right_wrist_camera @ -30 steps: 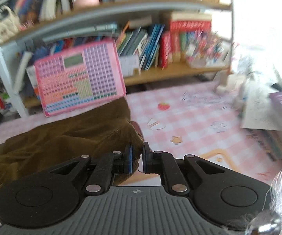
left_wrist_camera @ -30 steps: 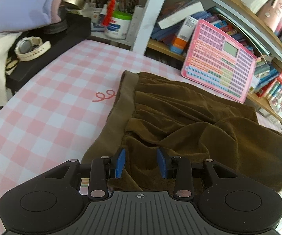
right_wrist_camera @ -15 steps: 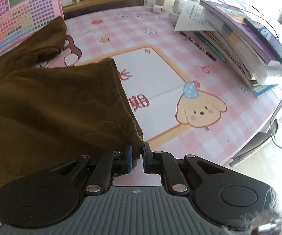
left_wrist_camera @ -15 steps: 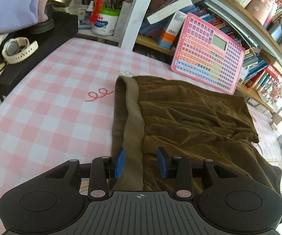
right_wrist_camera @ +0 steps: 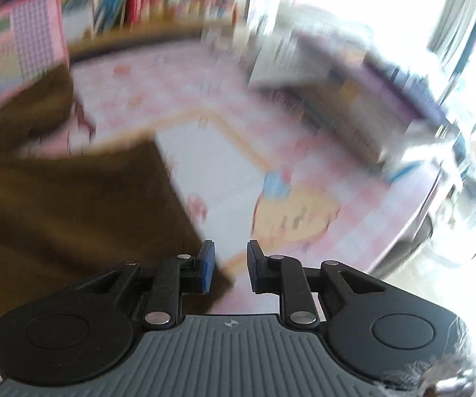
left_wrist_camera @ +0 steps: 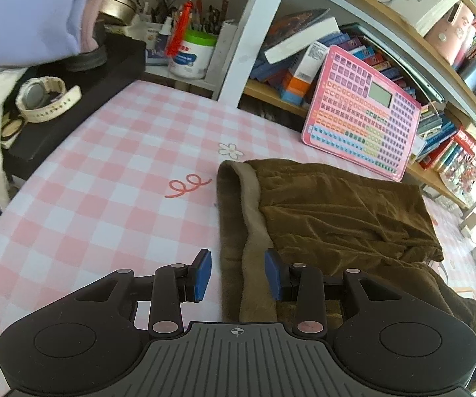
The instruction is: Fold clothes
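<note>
A brown velvet garment [left_wrist_camera: 337, 218] lies spread on the pink checked table [left_wrist_camera: 105, 178], its lighter waistband [left_wrist_camera: 254, 218] running toward me. My left gripper [left_wrist_camera: 238, 274] is open and empty, just above the near end of the waistband. In the blurred right wrist view the same garment [right_wrist_camera: 72, 205] lies flat at the left, its corner under my right gripper [right_wrist_camera: 229, 264], which is open and holds nothing.
A pink toy keyboard [left_wrist_camera: 360, 112] leans on the bookshelf [left_wrist_camera: 386, 33] behind the garment. A black box [left_wrist_camera: 82, 99] with a watch [left_wrist_camera: 42, 99] stands at the far left. Stacked books [right_wrist_camera: 353, 82] lie at the table's right edge.
My right gripper has opened and let go of the garment's corner, which now lies flat on the table. My left gripper stays open and has drawn back slightly.
</note>
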